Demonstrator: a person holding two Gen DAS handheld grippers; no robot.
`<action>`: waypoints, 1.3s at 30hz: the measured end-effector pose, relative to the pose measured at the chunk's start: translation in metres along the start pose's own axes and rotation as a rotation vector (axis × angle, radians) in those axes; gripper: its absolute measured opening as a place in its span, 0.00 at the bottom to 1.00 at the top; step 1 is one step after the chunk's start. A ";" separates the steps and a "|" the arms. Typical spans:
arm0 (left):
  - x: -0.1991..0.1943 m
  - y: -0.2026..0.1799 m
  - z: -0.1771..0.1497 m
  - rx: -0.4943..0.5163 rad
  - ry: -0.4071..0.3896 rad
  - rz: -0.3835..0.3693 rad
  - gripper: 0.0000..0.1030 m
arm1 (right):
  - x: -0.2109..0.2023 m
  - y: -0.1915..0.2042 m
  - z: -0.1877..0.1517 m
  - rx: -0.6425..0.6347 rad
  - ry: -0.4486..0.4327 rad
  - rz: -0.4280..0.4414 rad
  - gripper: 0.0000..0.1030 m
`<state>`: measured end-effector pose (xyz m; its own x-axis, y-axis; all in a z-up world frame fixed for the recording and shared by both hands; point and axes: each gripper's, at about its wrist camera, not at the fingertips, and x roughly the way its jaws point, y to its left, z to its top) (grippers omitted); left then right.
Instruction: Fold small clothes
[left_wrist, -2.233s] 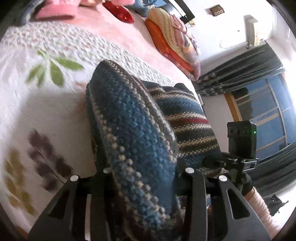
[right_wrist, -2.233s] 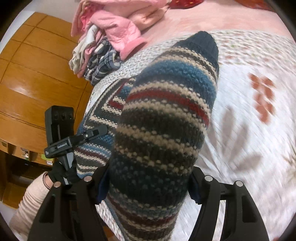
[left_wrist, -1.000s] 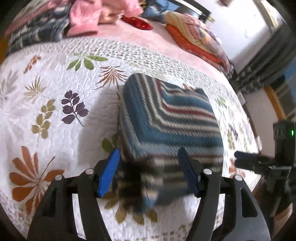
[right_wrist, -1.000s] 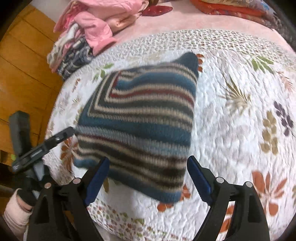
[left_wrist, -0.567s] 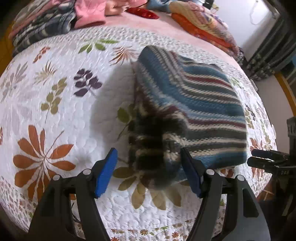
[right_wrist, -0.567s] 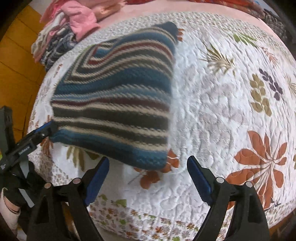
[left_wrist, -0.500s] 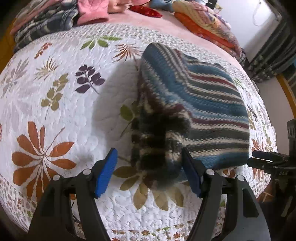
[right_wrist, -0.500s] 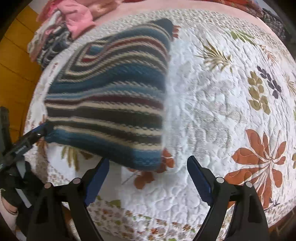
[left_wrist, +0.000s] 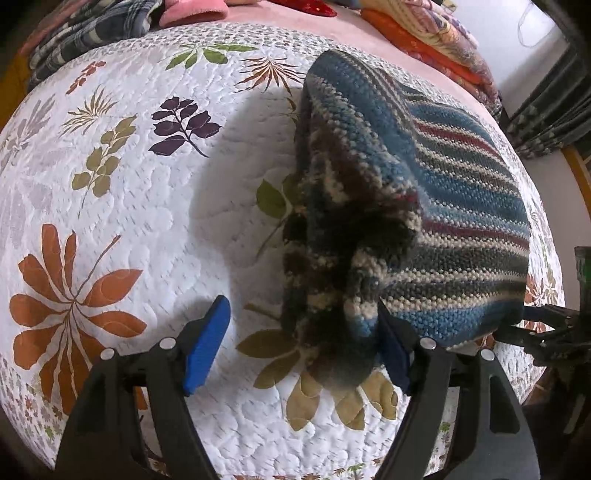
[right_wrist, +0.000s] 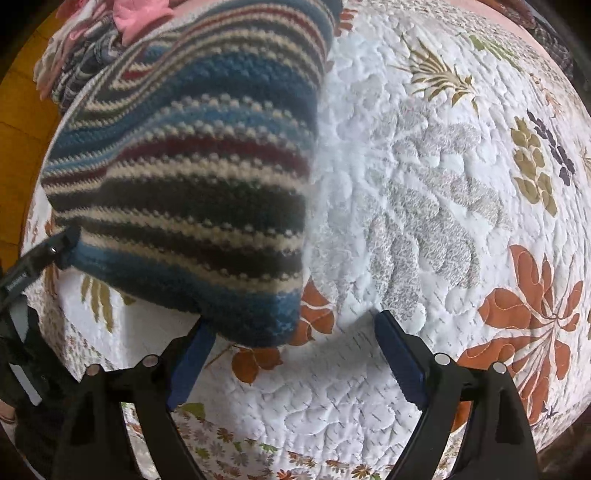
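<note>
Floral quilt (left_wrist: 155, 221), striped knit (left_wrist: 424, 206) folded, stripes crosswise, both grippers (left_wrist: 299, 350) (right_wrist: 291, 358) agape

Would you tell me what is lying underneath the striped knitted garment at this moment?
The striped knitted garment lies on the white leaf-patterned quilt. Olive leaf prints show at its edge. Whatever quilt pattern sits beneath its middle is covered.

floral quilted bed (left_wrist: 155, 229), dark curtains (left_wrist: 546, 122), wooden panelling (right_wrist: 16, 122).
</note>
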<state>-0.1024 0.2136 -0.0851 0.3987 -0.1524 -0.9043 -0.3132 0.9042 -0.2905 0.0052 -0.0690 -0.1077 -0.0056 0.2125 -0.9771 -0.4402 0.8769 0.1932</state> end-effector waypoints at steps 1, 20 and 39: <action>-0.001 0.000 0.000 -0.005 0.001 -0.003 0.73 | 0.000 0.000 -0.001 -0.003 0.001 -0.004 0.86; -0.103 -0.017 -0.028 -0.032 -0.181 -0.002 0.86 | -0.133 0.041 -0.033 -0.037 -0.423 -0.017 0.96; -0.164 -0.060 -0.067 0.124 -0.376 0.109 0.97 | -0.173 0.058 -0.082 0.029 -0.584 -0.057 0.96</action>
<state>-0.2068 0.1580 0.0600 0.6631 0.0828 -0.7439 -0.2742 0.9517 -0.1385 -0.0925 -0.0903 0.0651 0.5171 0.3598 -0.7766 -0.4005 0.9036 0.1519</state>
